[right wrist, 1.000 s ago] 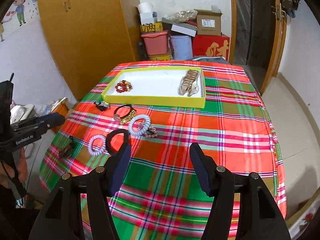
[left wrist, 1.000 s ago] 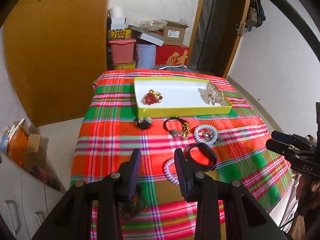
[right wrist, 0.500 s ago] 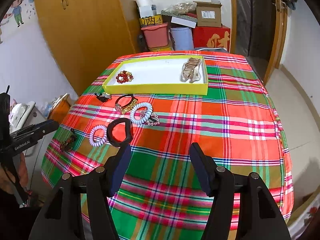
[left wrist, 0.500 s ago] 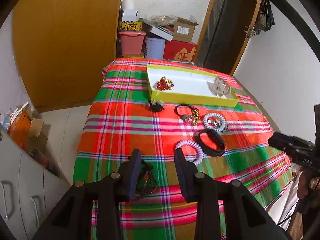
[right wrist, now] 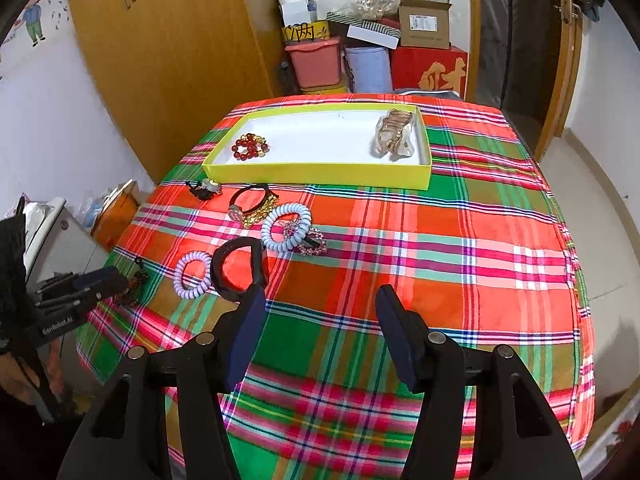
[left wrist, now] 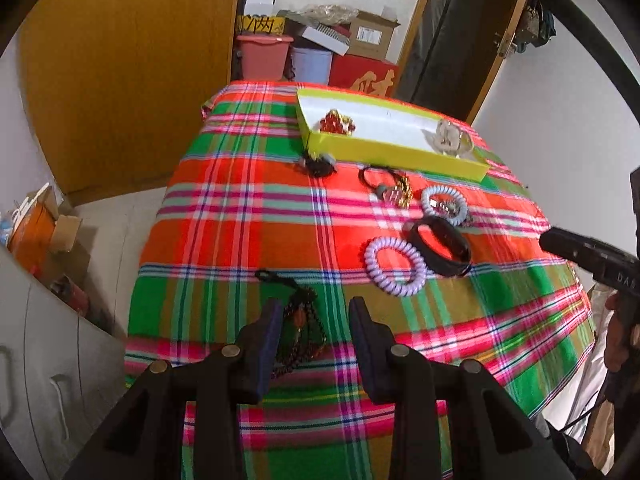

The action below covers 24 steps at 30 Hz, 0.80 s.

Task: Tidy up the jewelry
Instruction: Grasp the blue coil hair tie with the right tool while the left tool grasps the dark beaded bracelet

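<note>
Left gripper (left wrist: pixel 314 322) angled down, fingers spread over dark beaded necklace (left wrist: pixel 298 320), possibly touching it, right gripper (right wrist: pixel 318 312) spread, empty, two coiled plastic hair ties ahead, lilac (right wrist: pixel 193 275) and pale blue (right wrist: pixel 286 227).

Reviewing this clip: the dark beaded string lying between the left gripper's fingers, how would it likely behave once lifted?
The dark beaded string lies in a loose, irregular heap on the plaid cloth, so it is probably floppy and would dangle. Its small round beads may slip unless the left gripper, now open, pinches several strands. It looks light, unlikely to roll.

Plaid-clothed table (right wrist: pixel 440 248) — yellow tray (right wrist: pixel 320 169), hair ties (right wrist: pixel 286 227), bracelets (right wrist: pixel 239 269) on it.
</note>
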Each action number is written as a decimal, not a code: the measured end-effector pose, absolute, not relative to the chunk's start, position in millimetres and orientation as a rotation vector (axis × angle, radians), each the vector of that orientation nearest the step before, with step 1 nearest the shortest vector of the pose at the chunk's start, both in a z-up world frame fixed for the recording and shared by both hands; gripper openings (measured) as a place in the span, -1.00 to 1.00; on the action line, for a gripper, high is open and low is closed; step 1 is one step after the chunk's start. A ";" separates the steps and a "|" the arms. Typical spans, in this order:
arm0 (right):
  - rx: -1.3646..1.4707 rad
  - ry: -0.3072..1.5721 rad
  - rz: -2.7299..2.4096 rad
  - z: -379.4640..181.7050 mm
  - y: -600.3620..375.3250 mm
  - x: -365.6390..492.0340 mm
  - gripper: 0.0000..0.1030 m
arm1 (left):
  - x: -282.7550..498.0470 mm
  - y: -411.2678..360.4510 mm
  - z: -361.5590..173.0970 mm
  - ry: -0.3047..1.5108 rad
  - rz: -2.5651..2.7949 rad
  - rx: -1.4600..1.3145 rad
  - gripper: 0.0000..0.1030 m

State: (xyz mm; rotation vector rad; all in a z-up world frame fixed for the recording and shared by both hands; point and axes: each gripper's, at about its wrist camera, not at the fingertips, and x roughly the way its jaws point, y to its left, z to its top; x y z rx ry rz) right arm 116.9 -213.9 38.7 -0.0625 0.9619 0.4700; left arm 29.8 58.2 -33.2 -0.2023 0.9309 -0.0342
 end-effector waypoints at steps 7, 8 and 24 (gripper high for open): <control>-0.070 0.974 0.471 32.0 -205.4 129.5 0.13 | 32.8 58.2 -45.6 0.945 -0.037 -0.189 -0.33; -0.073 0.975 0.472 31.1 -203.2 132.5 0.13 | 32.9 57.7 -45.8 0.942 -0.036 -0.183 -0.33; -0.143 1.033 0.527 -2.6 -162.7 196.1 -0.31 | 49.5 64.4 -45.7 0.913 -0.058 -0.202 -0.85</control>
